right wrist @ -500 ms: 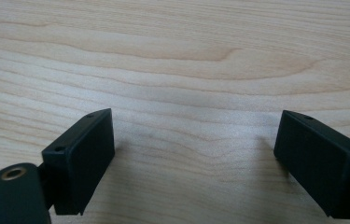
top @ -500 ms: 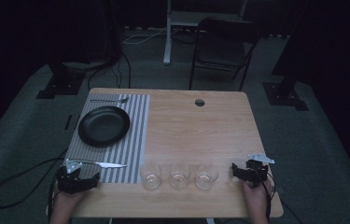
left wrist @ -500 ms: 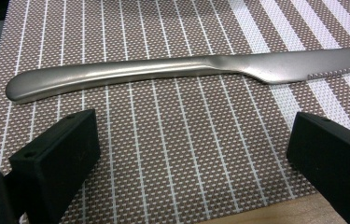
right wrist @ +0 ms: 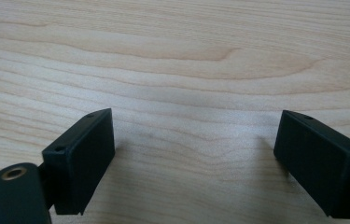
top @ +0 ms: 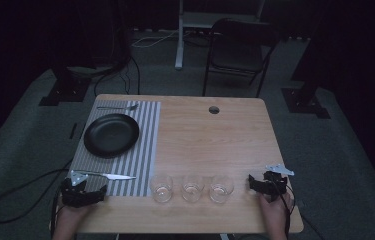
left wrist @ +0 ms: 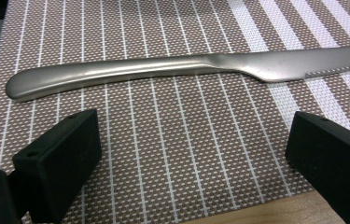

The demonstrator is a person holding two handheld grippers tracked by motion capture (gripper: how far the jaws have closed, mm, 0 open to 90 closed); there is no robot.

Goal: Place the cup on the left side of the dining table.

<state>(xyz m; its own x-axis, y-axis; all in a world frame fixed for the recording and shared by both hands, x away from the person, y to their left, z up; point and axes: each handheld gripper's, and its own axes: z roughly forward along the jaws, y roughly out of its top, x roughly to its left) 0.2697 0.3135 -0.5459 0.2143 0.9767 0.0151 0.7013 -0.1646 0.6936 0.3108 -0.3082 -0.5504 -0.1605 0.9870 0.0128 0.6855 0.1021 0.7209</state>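
A steel table knife [top: 109, 175] [left wrist: 172, 70] lies across the near end of a striped placemat [top: 125, 150], its handle toward the left edge. My left gripper [top: 82, 192] [left wrist: 191, 154] stands open just short of the knife, nothing between its jaws. A black plate [top: 111, 134] rests on the mat, with a fork [top: 117, 107] beyond it. Three clear glasses [top: 162, 187] [top: 192, 187] [top: 221, 187] stand in a row near the front edge. My right gripper [top: 265, 184] [right wrist: 196, 154] is open over bare wood [right wrist: 172, 70], to the right of the glasses.
The wooden table [top: 210, 135] has a round cable hole [top: 214, 109] near its far edge. A folding chair [top: 237, 47] and stand bases sit on the carpet behind. A cable [top: 20, 195] trails off the left side.
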